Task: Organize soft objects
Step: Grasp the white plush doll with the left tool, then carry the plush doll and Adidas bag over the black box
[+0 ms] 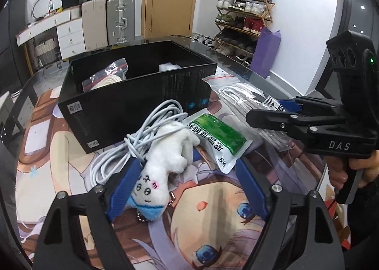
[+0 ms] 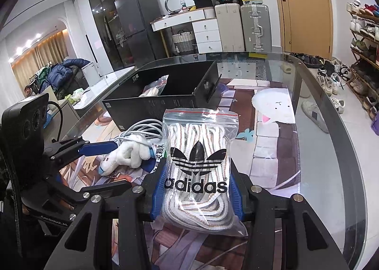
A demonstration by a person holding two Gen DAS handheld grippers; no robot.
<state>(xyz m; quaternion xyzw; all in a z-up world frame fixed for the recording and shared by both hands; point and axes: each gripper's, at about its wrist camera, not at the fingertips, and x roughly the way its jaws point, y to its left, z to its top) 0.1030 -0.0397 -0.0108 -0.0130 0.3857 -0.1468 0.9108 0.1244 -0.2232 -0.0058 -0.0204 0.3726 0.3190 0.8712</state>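
A white plush toy (image 1: 165,165) with a blue collar lies on the anime-print mat between the blue pads of my left gripper (image 1: 187,182), which is open around it. It also shows in the right wrist view (image 2: 125,153). My right gripper (image 2: 196,189) is shut on a clear zip bag of white laces with an Adidas logo (image 2: 199,163); in the left wrist view the bag (image 1: 248,101) lies right of the box. A black open box (image 1: 132,94) stands behind, holding another bagged item (image 1: 106,78). A white cable coil (image 1: 132,146) and a green sachet (image 1: 220,137) lie beside the plush.
The glass table's curved edge (image 2: 331,113) runs along the right. A shoe rack (image 1: 244,16), suitcases (image 1: 120,21) and white drawers (image 1: 68,37) stand beyond the table. A purple bag (image 1: 265,49) leans near the rack.
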